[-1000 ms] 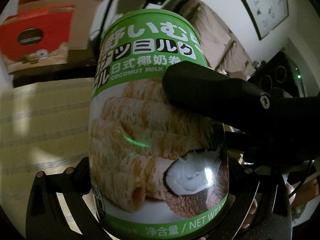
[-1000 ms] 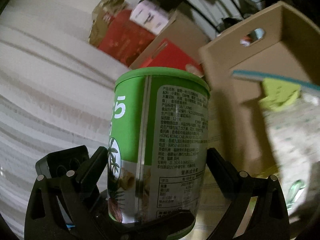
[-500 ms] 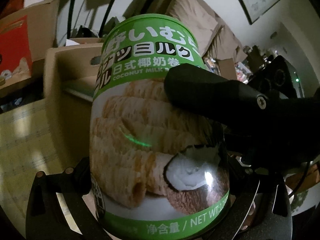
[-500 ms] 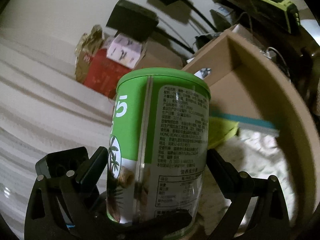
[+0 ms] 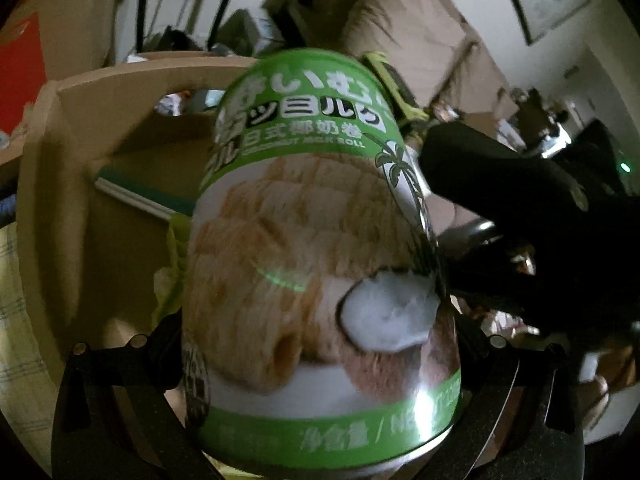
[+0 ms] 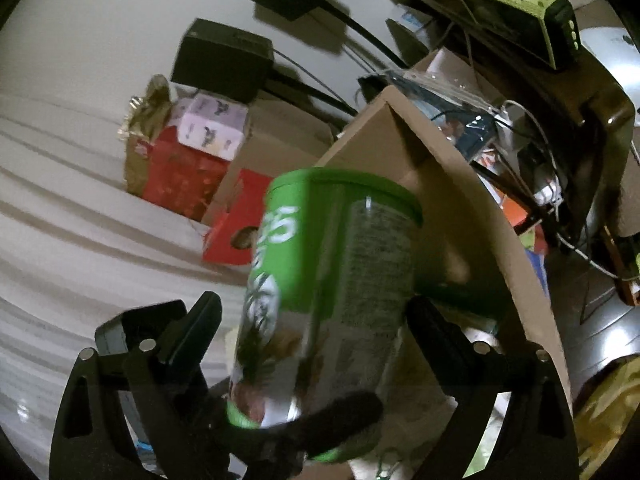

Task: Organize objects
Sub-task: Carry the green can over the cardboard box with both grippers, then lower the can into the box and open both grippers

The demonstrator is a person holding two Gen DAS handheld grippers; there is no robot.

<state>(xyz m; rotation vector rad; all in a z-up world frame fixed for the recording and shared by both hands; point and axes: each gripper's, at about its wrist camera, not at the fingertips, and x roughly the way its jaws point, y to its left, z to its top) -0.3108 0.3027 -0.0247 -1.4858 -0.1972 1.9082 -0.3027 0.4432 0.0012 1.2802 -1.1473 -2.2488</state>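
A green and white coconut milk roll can (image 5: 320,264) fills the left wrist view, held between both grippers. My left gripper (image 5: 320,344) is shut on its lower sides. My right gripper (image 6: 316,316) grips the same can (image 6: 332,280), which leans to the right in its view. A right gripper finger (image 5: 520,192) shows in the left wrist view against the can's right side. The can hangs over an open cardboard box (image 5: 100,152), whose wall also shows in the right wrist view (image 6: 452,216).
Inside the box lie a teal-edged flat item (image 5: 148,196) and a yellow-green bag (image 5: 172,264). Red boxes (image 6: 180,172) and a pale carton (image 6: 212,128) stand on the striped cloth (image 6: 80,240). A lime-edged device (image 6: 516,4) and cables sit beyond the box.
Both grippers have carried the can from over the striped cloth to above the open cardboard box. The can now tilts to the right in the right wrist view.
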